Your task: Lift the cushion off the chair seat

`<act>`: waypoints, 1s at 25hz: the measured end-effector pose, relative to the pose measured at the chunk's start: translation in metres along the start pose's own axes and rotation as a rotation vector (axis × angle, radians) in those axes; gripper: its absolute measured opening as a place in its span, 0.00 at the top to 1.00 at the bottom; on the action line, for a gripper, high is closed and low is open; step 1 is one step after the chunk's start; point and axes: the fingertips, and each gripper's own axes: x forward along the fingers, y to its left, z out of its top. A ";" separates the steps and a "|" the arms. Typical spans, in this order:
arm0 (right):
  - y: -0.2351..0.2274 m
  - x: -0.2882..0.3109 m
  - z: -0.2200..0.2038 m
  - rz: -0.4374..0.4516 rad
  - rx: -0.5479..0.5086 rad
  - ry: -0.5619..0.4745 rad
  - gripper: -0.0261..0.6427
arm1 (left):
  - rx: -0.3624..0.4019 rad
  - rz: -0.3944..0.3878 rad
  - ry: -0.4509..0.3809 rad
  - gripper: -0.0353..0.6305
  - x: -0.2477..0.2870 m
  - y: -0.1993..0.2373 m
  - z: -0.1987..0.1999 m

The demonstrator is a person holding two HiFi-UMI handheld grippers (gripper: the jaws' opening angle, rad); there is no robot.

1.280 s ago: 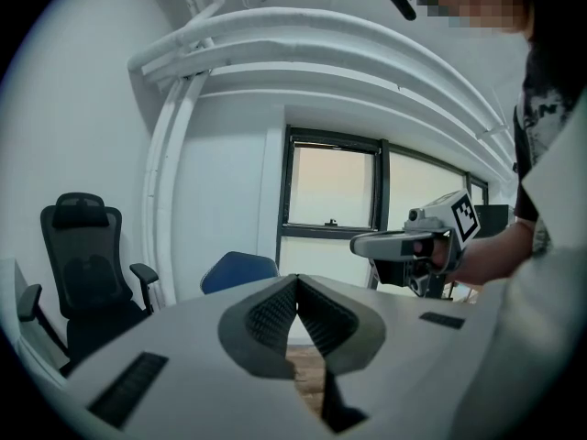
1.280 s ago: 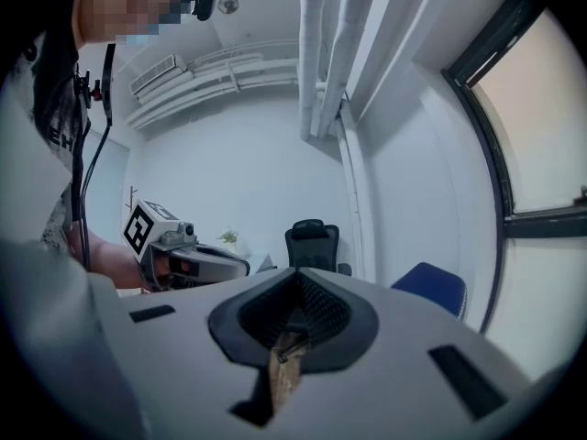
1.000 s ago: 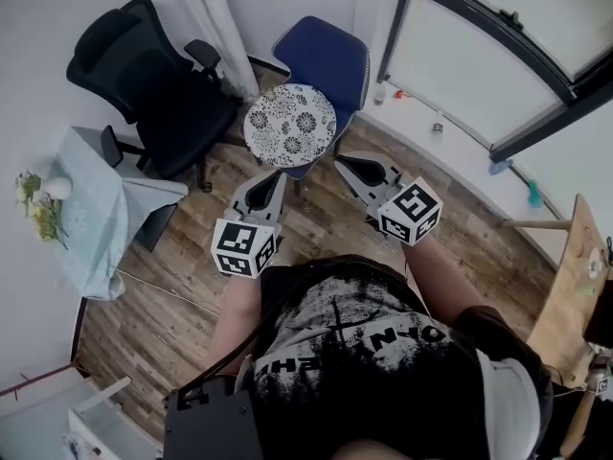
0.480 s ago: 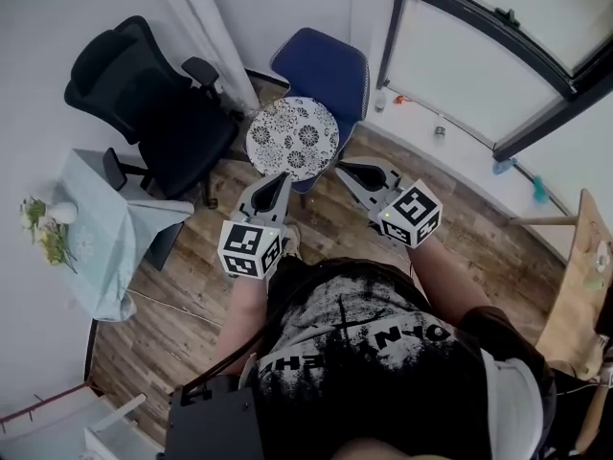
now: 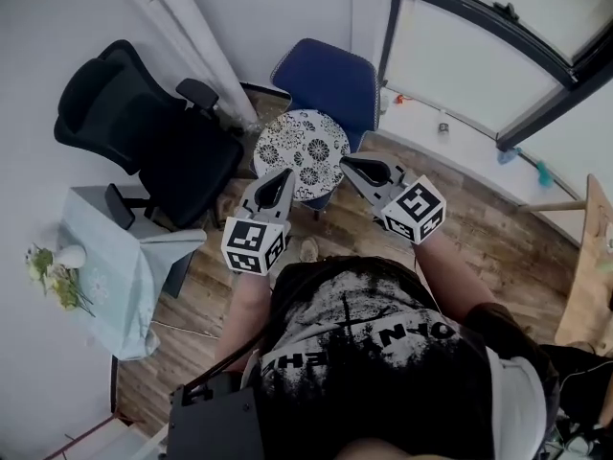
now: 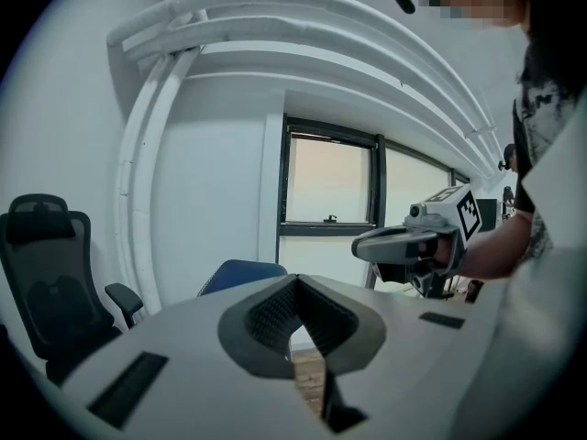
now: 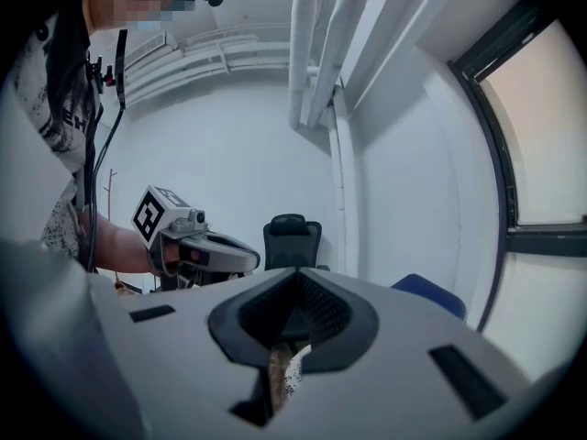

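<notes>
A round white cushion with a black flower pattern [image 5: 302,149] lies on the seat of a blue chair [image 5: 328,73]. My left gripper [image 5: 283,174] points at the cushion's near left edge. My right gripper [image 5: 346,162] points at its near right edge. Both look shut and hold nothing. Whether either tip touches the cushion I cannot tell. In the left gripper view the closed jaws of the left gripper [image 6: 295,284] hide the cushion; the blue chair back [image 6: 240,273] shows behind them. A strip of the patterned cushion [image 7: 286,370] shows through the slit below the right gripper [image 7: 295,279].
A black office chair [image 5: 144,113] stands left of the blue chair. A small table with a pale cloth [image 5: 120,271] and flowers [image 5: 57,278] is at the left. White pipes [image 5: 192,36] run up the wall. A dark window frame [image 5: 498,36] is at the right.
The person has stepped closer to the blue chair. Both grippers have moved forward together, from short of the cushion to its near edge. Their jaws look the same.
</notes>
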 end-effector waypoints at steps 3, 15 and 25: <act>-0.005 0.022 0.001 -0.035 0.005 -0.002 0.93 | 0.009 -0.035 0.012 0.93 0.008 0.023 0.001; -0.009 0.102 -0.005 -0.143 0.031 0.032 0.93 | -0.004 -0.171 0.057 0.93 0.026 0.098 -0.017; -0.018 0.116 -0.017 -0.235 0.049 0.080 0.93 | -0.040 -0.263 0.090 0.93 0.044 0.119 -0.041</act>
